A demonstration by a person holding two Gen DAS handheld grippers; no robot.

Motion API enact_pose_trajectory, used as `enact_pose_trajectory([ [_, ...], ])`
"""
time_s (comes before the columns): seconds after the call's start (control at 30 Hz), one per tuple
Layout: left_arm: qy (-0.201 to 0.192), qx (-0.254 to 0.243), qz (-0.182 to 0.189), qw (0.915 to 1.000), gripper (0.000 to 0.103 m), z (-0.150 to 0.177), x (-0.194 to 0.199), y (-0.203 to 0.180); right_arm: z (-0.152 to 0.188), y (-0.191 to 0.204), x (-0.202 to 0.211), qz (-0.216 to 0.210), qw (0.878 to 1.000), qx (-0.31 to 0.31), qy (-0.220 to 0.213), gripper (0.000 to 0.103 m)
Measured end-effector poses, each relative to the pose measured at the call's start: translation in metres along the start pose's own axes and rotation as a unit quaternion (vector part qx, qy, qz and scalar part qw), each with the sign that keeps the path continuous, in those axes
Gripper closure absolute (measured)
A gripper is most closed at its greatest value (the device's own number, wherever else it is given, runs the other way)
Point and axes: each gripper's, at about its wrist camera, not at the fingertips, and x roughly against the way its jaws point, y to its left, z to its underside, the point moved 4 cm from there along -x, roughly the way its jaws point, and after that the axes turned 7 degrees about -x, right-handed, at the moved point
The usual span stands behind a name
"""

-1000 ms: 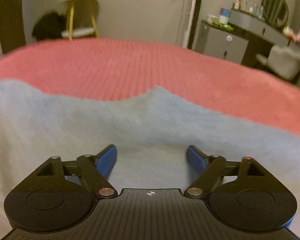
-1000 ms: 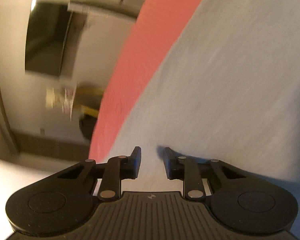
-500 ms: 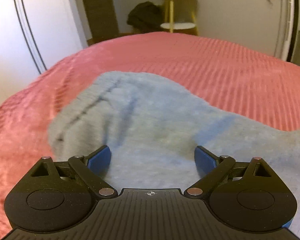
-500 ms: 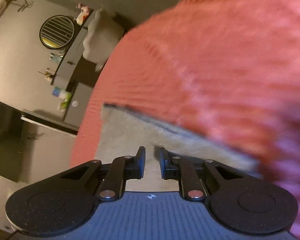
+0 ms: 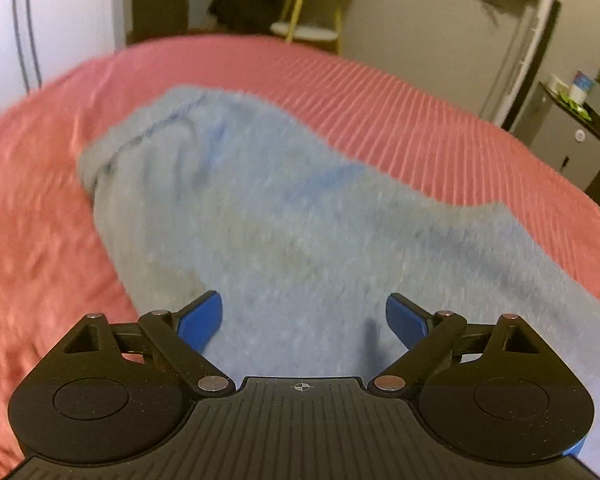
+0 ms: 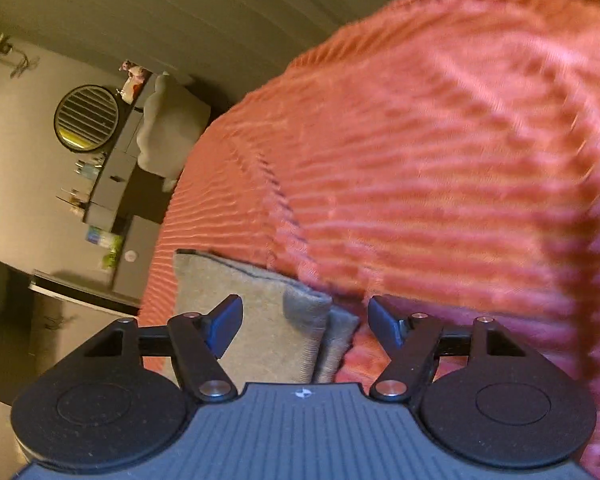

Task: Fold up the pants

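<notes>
The light grey-blue pants (image 5: 284, 216) lie spread on the red ribbed bedspread (image 5: 420, 120), one end bunched at the far left. My left gripper (image 5: 304, 316) is open and empty, low over the near part of the pants. In the right wrist view the pants (image 6: 268, 320) show as a folded hem edge on the bedspread (image 6: 440, 168). My right gripper (image 6: 304, 320) is open, its fingers on either side of that folded edge without closing on it.
Beyond the bed, the left wrist view shows a yellow-legged side table (image 5: 308, 20), a dark bundle (image 5: 244, 4) and a grey cabinet (image 5: 568, 140). The right wrist view shows a round mirror (image 6: 86, 118), a dresser (image 6: 112, 184) and a white chair (image 6: 168, 136).
My right gripper has opened wide; it was nearly shut before and now straddles the folded hem. My left gripper stayed open and swung left, then slightly back, over the pants.
</notes>
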Motion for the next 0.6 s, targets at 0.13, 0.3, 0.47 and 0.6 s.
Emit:
enact_pose_trajectory([
  [0.13,-0.01,0.004,0.001,0.9999,0.009,-0.002,0.007,0.0,-0.005,-0.007,-0.015,-0.004,0.999,-0.032,0.01,0.055],
  [0.3,-0.007,0.02,0.006,0.9998,0.009,0.002,0.005,0.0,0.006,-0.008,-0.005,-0.006,0.999,-0.007,0.033,0.058],
  [0.47,-0.004,-0.013,-0.005,0.9999,0.009,0.008,0.002,-0.011,0.016,-0.011,-0.006,-0.021,0.999,0.006,0.05,0.058],
  [0.6,-0.006,-0.052,-0.018,0.9984,0.009,0.014,0.002,-0.022,0.016,0.001,-0.015,-0.026,0.998,0.016,0.055,0.062],
])
